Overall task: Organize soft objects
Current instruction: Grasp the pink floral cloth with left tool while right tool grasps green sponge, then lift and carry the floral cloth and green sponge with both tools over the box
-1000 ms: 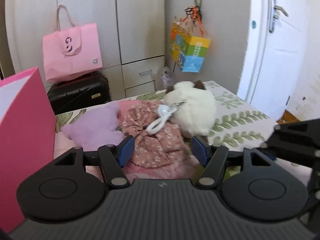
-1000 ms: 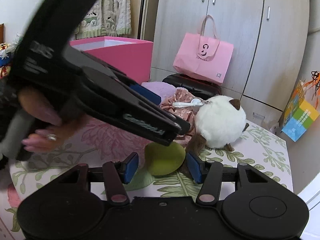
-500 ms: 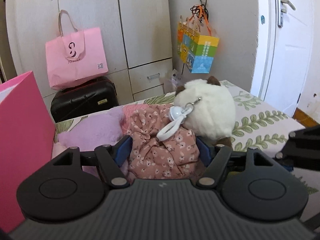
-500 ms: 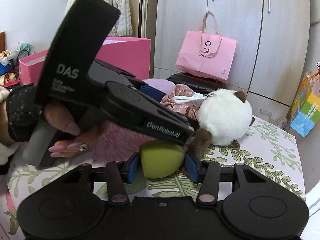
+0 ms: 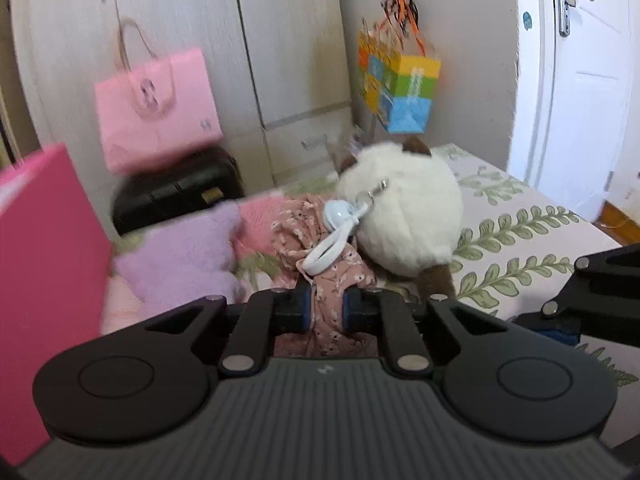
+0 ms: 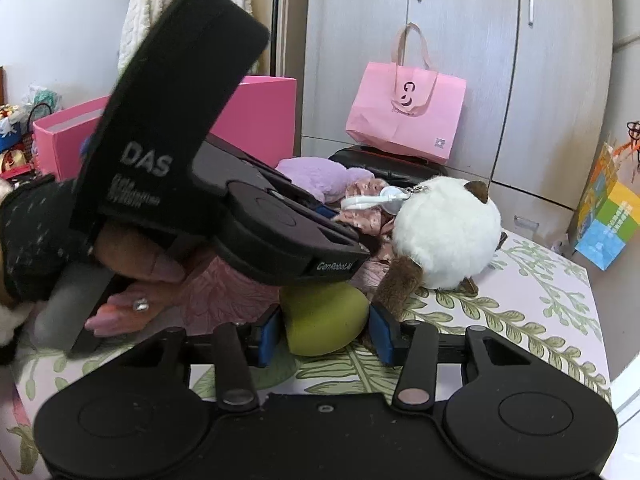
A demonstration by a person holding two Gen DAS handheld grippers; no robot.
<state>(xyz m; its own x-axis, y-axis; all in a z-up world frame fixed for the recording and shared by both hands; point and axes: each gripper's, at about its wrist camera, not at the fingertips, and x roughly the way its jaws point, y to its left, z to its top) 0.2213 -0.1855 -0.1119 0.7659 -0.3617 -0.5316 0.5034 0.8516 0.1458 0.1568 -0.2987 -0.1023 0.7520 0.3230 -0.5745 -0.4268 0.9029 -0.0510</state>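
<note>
My left gripper point(image 5: 325, 309) is shut on the pink floral cloth point(image 5: 326, 280), which lies on the bed beside a white round plush cat point(image 5: 404, 224) with a white strap and clip point(image 5: 340, 232). A purple plush point(image 5: 180, 260) lies to the left. In the right wrist view my right gripper point(image 6: 326, 330) is open with its blue pads on both sides of a green soft ball point(image 6: 324, 320); whether they touch it I cannot tell. The left gripper's body point(image 6: 240, 208) crosses that view above the ball. The white plush point(image 6: 444, 232) sits behind.
A pink open box point(image 5: 44, 280) stands at the left on the bed point(image 5: 520, 232); it also shows in the right wrist view point(image 6: 260, 108). A pink paper bag point(image 5: 156, 120) rests on a black suitcase point(image 5: 176, 196) by the wardrobe. A colourful bag point(image 5: 400, 88) hangs on the wall.
My left gripper moved forward and closed on the floral cloth. My right gripper advanced so the green ball sits between its pads.
</note>
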